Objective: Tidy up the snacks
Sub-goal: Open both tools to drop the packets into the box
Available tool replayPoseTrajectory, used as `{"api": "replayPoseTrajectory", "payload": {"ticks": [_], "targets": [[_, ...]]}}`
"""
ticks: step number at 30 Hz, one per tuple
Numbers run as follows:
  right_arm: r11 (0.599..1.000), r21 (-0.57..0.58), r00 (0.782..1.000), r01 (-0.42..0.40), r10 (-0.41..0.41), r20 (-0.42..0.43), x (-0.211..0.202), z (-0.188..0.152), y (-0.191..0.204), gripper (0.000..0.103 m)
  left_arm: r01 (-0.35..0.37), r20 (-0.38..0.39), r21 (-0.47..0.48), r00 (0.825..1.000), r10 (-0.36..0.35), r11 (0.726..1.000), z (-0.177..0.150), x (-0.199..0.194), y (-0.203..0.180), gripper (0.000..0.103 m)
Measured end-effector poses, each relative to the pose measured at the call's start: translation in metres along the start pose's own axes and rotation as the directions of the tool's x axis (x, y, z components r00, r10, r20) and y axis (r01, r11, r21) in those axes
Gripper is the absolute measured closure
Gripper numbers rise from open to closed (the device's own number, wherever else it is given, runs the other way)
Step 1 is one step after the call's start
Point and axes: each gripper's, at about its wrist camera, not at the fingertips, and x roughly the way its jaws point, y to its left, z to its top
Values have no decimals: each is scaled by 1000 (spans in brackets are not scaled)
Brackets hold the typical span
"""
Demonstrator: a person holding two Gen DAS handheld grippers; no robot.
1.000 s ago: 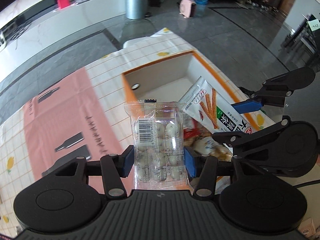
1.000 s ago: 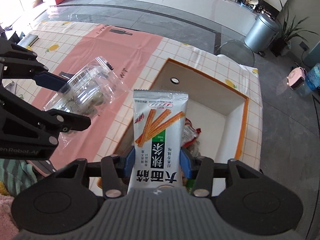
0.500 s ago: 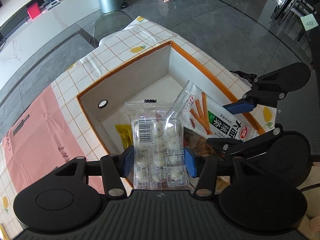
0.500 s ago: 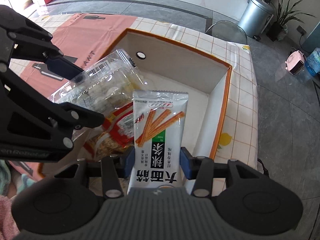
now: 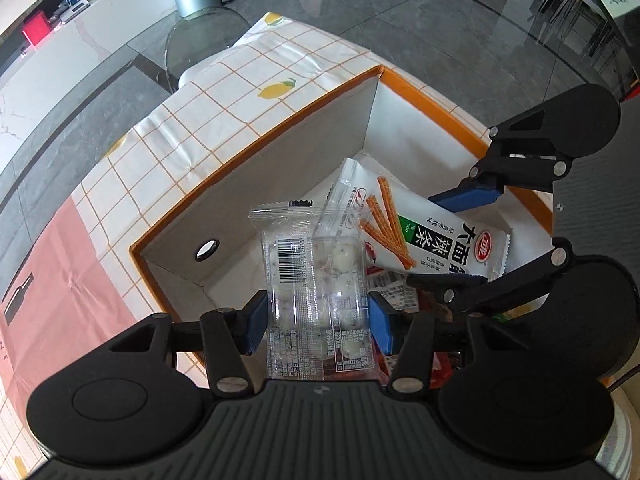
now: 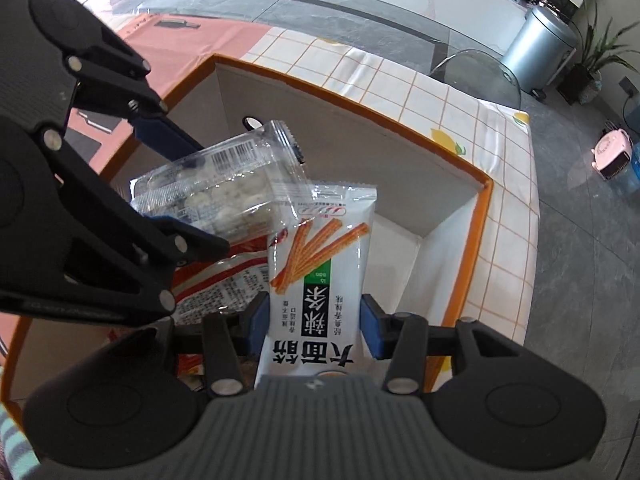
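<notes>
My left gripper (image 5: 316, 320) is shut on a clear packet of white round candies (image 5: 312, 288) and holds it over the orange-rimmed box (image 5: 256, 136). My right gripper (image 6: 314, 326) is shut on a white packet of spicy strips (image 6: 320, 276), also over the box (image 6: 486, 216). The two packets touch at their top corners. In the left wrist view the strips packet (image 5: 424, 232) and the right gripper (image 5: 460, 236) lie to the right. In the right wrist view the candy packet (image 6: 224, 188) and the left gripper (image 6: 168, 184) lie to the left. Red snack packets (image 6: 224, 280) lie in the box below.
The box stands on a table with a checked lemon-print cloth (image 5: 224, 92) and a pink mat (image 5: 48, 288). A clear chair back (image 5: 200, 36) stands at the far table edge. A grey bin (image 6: 540, 40) and a pink heater (image 6: 612, 152) stand on the floor beyond.
Both grippers have moved forward and lower over the box with their packets. The two packets have come together and now touch.
</notes>
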Motion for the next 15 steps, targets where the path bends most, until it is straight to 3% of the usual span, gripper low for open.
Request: {"api": "replayPoseTrajectory", "payload": {"ticks": [15], "targets": [[999, -44, 998, 30, -32, -61, 22, 13, 0, 56, -5, -39, -13, 999, 5, 1000, 7, 19, 8, 37]]}}
